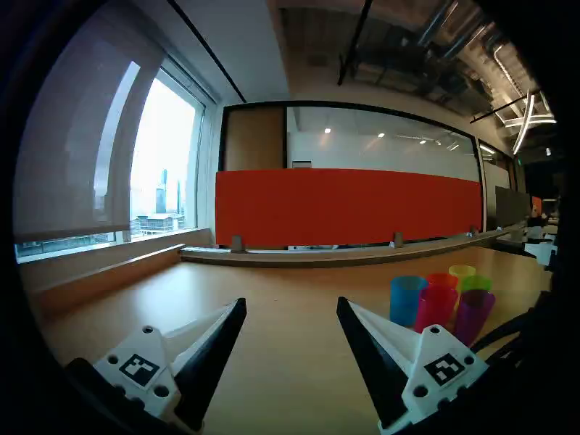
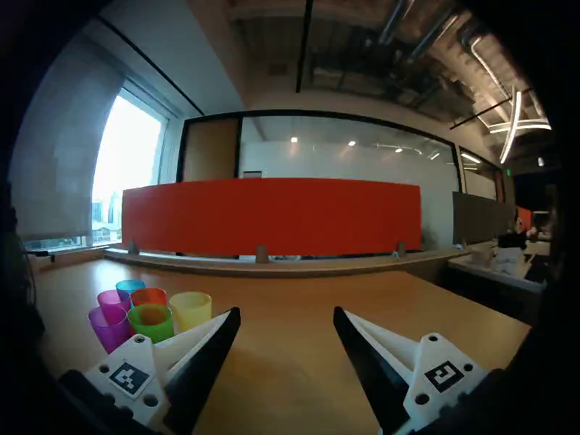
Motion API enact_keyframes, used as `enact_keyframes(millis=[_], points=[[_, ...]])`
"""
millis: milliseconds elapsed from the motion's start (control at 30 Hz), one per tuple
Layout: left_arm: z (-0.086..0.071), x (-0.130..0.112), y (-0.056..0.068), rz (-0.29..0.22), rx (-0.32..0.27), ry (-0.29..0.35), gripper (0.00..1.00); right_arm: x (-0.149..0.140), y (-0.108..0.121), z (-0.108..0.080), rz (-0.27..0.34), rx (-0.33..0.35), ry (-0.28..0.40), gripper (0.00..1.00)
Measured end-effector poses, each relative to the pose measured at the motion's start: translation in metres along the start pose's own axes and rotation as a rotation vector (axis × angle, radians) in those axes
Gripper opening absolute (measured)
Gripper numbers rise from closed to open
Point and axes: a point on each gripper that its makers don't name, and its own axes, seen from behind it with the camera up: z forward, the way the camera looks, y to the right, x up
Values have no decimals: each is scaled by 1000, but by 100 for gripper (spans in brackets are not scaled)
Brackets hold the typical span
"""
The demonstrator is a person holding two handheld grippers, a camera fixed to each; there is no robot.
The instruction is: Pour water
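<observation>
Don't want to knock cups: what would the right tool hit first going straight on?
Probably nothing near. Ahead of the open right tool lies bare table; the cups sit left of that line. First in the way looks to be the red divider at the far edge, though depth is unclear.

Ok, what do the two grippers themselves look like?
The left gripper and right gripper match: two pointed wedge fingers, black inside, white outer shells with screw holes, each bearing a square black-and-white marker. Dark cables run beside the left one.
</observation>
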Motion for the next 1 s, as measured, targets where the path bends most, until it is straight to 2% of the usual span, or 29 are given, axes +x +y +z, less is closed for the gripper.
enact_keyframes(millis=[467,667,1000], points=[[-1,2,1,0,-9,-2,92,-2,0,1,-5,2,-2,99],[1,2,-4,-12,1,-25,92,5,-4,0,-17,17,-3,100],[4,30,0,5,-29,-9,92,34,-5,-2,-8,35,-4,99]])
